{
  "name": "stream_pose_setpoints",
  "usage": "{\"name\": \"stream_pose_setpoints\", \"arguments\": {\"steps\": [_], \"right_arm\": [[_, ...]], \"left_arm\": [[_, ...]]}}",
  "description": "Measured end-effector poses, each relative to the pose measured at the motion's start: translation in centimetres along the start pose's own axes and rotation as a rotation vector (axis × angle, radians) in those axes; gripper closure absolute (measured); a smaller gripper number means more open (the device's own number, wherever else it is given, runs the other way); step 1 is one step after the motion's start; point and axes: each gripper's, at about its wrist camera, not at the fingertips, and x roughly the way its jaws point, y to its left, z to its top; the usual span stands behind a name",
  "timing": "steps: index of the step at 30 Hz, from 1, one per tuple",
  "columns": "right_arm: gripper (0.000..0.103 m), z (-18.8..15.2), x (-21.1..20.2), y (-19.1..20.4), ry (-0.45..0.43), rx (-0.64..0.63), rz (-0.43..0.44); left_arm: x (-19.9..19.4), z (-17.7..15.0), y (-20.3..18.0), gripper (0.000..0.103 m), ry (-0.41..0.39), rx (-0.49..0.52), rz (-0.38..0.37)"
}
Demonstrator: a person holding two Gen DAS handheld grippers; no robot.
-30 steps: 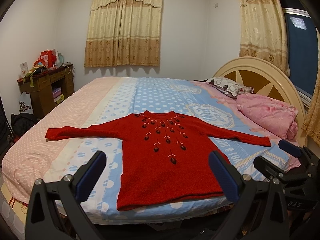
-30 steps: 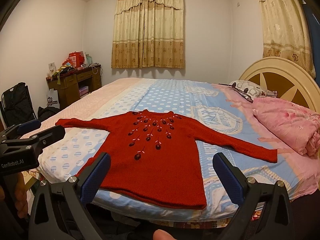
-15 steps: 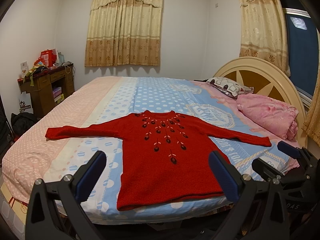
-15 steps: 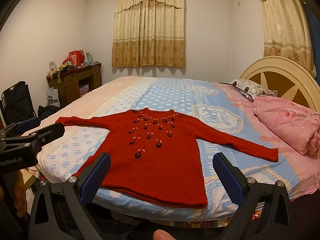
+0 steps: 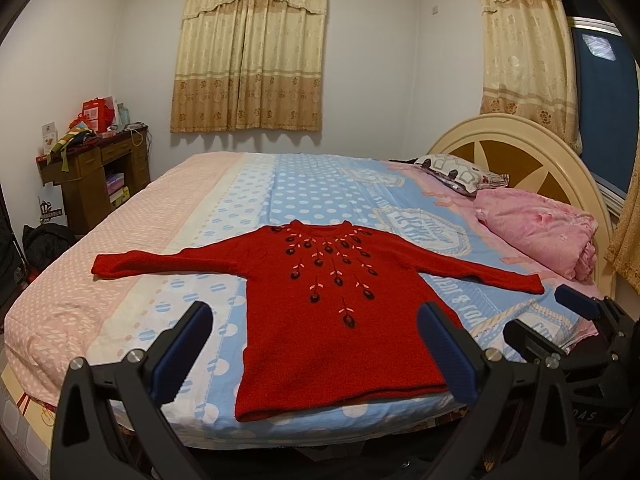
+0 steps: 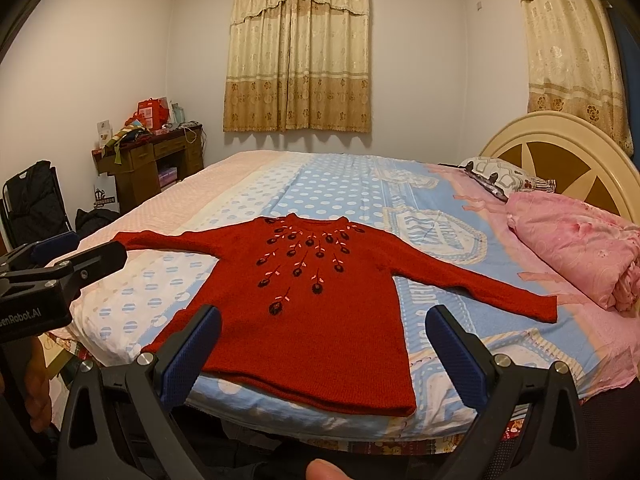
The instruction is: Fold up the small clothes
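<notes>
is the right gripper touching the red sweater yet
Apart. In the right wrist view the right gripper hangs open short of the bed edge; the red sweater lies flat and undisturbed, with neither finger pressing it.

Sweater [image 5: 332, 308] flat on bed [image 5: 304, 184], near edge, front up, sleeves spread left and right, hem nearest. Folded quilt [image 5: 540, 236] on bed at right, before headboard [image 5: 516, 148]; pillow [image 5: 460, 170] just beyond quilt. Wooden bench [image 5: 94, 176] against left wall, far from sweater, clutter on top. Curtain [image 5: 250, 52] on far wall. Left gripper [image 5: 316, 348] and right gripper [image 6: 324, 344] near, before hem, apart from sweater, jaws wide.
</notes>
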Motion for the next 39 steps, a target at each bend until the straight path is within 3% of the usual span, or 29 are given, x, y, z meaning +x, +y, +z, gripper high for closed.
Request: {"name": "stream_pose_setpoints", "arguments": {"steps": [23, 27, 39], "right_arm": [[0.001, -0.1, 1.2, -0.6, 0.011, -0.005, 0.018], [0.001, 0.0, 3.2, -2.2, 0.029, -0.007, -0.021], [0.001, -1.8, 11.0, -9.3, 0.16, 0.075, -0.118]], "left_arm": [[1.3, -0.1, 0.8, 0.0, 0.023, 0.006, 0.006], [2.8, 0.3, 1.6, 0.0, 0.026, 0.019, 0.009], [10.8, 0.5, 3.0, 0.0, 0.161, 0.051, -0.005]]}}
